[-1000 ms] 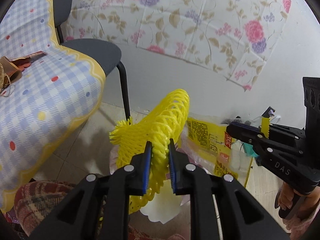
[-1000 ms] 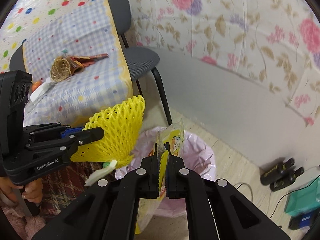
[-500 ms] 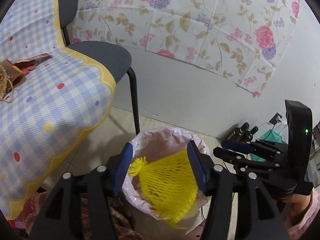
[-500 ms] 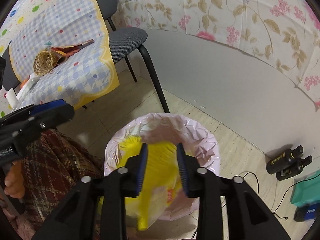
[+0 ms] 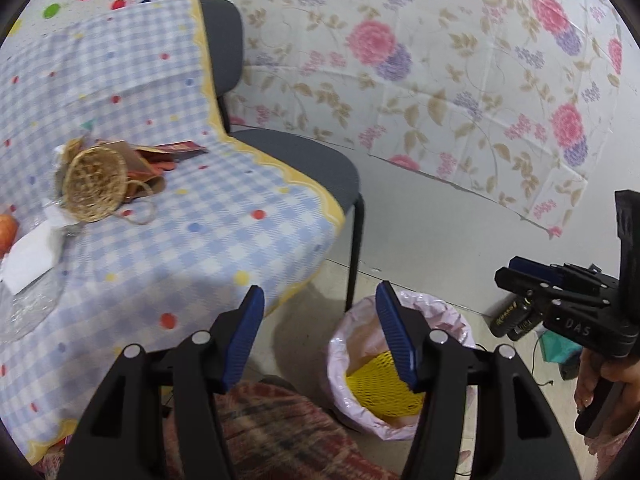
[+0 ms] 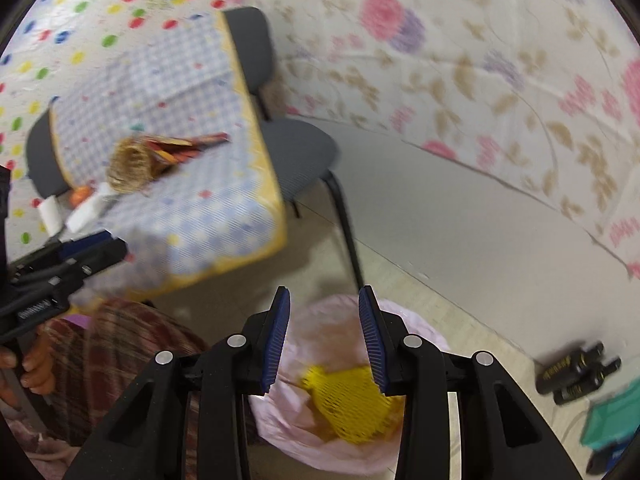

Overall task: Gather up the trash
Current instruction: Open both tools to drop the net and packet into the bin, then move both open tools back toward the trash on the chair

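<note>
On the floor stands a bin with a pink liner (image 5: 440,314) (image 6: 404,320). A yellow foam net (image 5: 380,388) (image 6: 352,400) lies inside it. My left gripper (image 5: 320,298) is open and empty, up beside the table corner and left of the bin. My right gripper (image 6: 324,294) hangs open and empty above the bin. Each gripper shows from the side in the other's view: the right gripper (image 5: 508,276), the left gripper (image 6: 116,246). On the checked tablecloth (image 5: 180,240) lie a woven straw ball (image 5: 94,184), brown and red wrappers (image 5: 160,156) and white paper (image 5: 32,252).
A grey chair (image 5: 304,160) stands between the table and the floral wall, close behind the bin. Dark bottles (image 6: 576,372) and a teal box (image 6: 612,416) sit on the floor at the right. A plaid-covered lap (image 5: 272,420) is below the grippers. An orange fruit (image 5: 6,228) lies at the table's left.
Both grippers opened: the yellow net left the left one and a yellow wrapper left the right one, dropping into the bin. Both then rose and swung left toward the table.
</note>
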The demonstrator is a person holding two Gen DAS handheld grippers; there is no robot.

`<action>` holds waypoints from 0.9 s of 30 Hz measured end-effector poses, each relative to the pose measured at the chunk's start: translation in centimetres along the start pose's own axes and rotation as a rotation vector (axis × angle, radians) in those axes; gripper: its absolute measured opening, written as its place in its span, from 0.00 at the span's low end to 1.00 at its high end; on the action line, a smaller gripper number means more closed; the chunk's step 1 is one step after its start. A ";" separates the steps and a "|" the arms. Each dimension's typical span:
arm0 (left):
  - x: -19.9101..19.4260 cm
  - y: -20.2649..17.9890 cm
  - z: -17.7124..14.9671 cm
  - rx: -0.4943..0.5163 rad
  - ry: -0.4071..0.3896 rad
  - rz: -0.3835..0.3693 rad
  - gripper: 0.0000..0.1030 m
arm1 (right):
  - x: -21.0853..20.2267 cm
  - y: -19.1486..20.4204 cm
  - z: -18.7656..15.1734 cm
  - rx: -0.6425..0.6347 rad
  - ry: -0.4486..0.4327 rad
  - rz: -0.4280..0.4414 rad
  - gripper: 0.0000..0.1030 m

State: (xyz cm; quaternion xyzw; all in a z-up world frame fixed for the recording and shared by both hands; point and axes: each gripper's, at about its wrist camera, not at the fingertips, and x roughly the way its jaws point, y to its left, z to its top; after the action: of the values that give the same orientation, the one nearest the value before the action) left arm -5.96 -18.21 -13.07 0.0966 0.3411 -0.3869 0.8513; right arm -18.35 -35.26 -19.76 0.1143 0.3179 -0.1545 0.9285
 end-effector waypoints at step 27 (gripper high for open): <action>-11.9 24.0 -1.6 -0.385 -0.102 0.617 0.91 | 8.3 24.2 11.7 -0.357 -0.057 0.377 0.54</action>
State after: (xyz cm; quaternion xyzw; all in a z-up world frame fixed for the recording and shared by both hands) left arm 5.10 5.89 -8.87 0.0137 0.3196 -0.0449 0.9464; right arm 3.06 -18.30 -13.19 0.0015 0.2869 0.0766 0.9549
